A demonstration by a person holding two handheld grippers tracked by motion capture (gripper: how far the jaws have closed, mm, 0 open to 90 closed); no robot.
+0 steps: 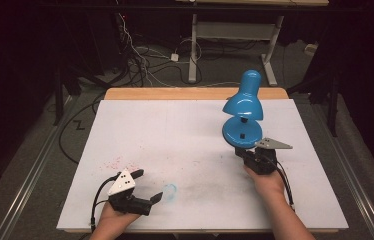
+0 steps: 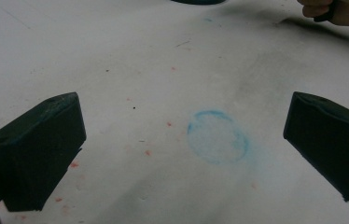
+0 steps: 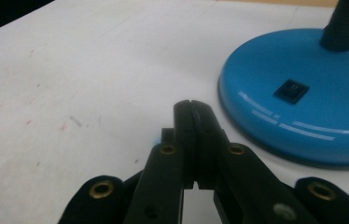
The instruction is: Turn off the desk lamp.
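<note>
Blue lamp (image 1: 242, 112) stands on our surface (image 1: 185, 130); right hand-held gripper (image 3: 193, 109), jaws pressed together and empty, just beside its base; left hand-held gripper (image 1: 150, 185) spread wide, well apart.

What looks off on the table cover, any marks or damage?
The white cover is stained: a blue ring mark lies between the left gripper's open jaws, with red specks and a grey smudge nearby. The blue lamp stands upright.
</note>
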